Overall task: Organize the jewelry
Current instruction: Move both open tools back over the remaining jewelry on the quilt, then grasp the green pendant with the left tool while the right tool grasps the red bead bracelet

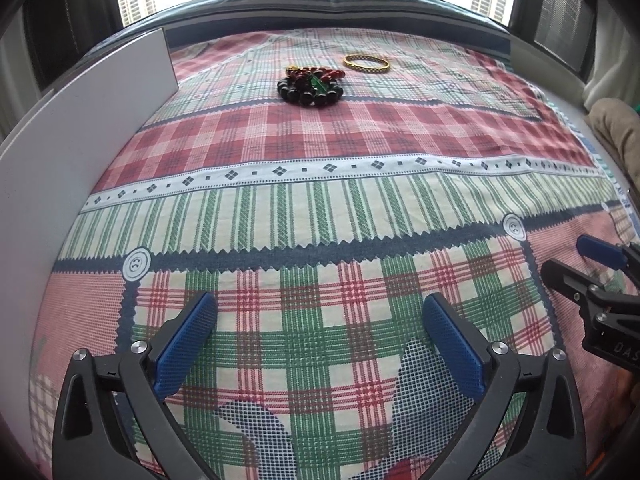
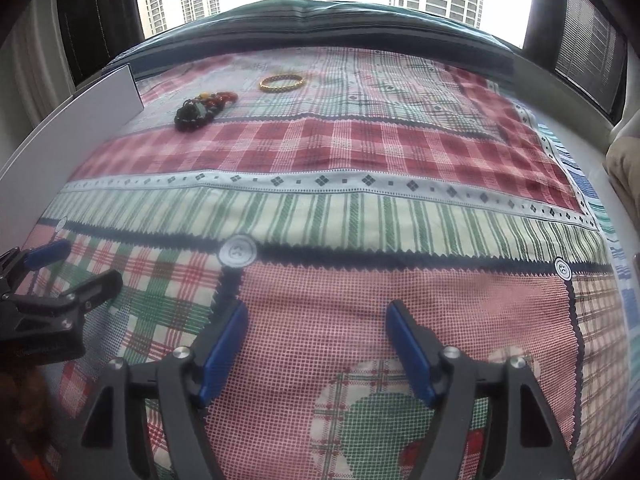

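Both spread, empty: left hand-held gripper (image 1: 320, 336), right hand-held gripper (image 2: 316, 344); gold bangle (image 1: 367, 63) lies flat.

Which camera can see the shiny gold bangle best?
The right wrist view: the gold bangle looks a bit bigger and clearer there, lying alone on the checked cloth. The left wrist view also shows it whole, only smaller.

Your left gripper (image 1: 320, 312) hangs low at the near edge, jaws spread wide. Your right gripper (image 2: 316, 320) sits just beside it, likewise parted, gripping nothing.
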A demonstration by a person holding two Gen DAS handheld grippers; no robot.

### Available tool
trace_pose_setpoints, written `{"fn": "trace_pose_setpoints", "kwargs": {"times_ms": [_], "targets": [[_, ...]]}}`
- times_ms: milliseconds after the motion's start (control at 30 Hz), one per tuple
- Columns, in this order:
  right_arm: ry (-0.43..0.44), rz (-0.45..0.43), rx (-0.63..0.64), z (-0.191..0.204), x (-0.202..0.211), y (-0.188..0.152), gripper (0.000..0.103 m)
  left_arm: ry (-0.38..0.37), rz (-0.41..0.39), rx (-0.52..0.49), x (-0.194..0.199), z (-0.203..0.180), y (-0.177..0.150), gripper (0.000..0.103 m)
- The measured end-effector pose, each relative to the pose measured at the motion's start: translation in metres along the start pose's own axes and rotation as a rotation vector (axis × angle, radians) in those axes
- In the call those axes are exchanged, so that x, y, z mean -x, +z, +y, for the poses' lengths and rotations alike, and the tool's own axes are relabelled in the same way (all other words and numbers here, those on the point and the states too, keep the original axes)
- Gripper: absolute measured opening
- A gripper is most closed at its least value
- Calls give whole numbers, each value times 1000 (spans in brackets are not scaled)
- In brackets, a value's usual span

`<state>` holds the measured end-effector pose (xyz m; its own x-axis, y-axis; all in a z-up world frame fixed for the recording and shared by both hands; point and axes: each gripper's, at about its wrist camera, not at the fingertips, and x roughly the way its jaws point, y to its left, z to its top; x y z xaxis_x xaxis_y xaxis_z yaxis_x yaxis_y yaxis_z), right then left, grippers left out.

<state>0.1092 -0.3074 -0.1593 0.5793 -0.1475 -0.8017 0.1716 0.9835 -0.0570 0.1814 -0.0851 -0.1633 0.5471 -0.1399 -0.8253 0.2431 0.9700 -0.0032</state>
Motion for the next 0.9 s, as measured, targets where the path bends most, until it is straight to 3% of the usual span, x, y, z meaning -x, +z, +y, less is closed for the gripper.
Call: {"fn": "trace_pose_setpoints", "kwargs": {"times_ms": [167,633,767,900], "targets": [[-16,-26,11,3,-2,-1,80,0,-5,0,0,0,-1,103],[-11,-48,11,2,-1,-3,81,-21,26,0,2,4,3,102],[7,-27,-1,-2,1,-3,81,-76,18,15,3,17,31,102],[42,6,-14,-6,2,2,81,-102,-38,45,-6,29,82,102]]}}
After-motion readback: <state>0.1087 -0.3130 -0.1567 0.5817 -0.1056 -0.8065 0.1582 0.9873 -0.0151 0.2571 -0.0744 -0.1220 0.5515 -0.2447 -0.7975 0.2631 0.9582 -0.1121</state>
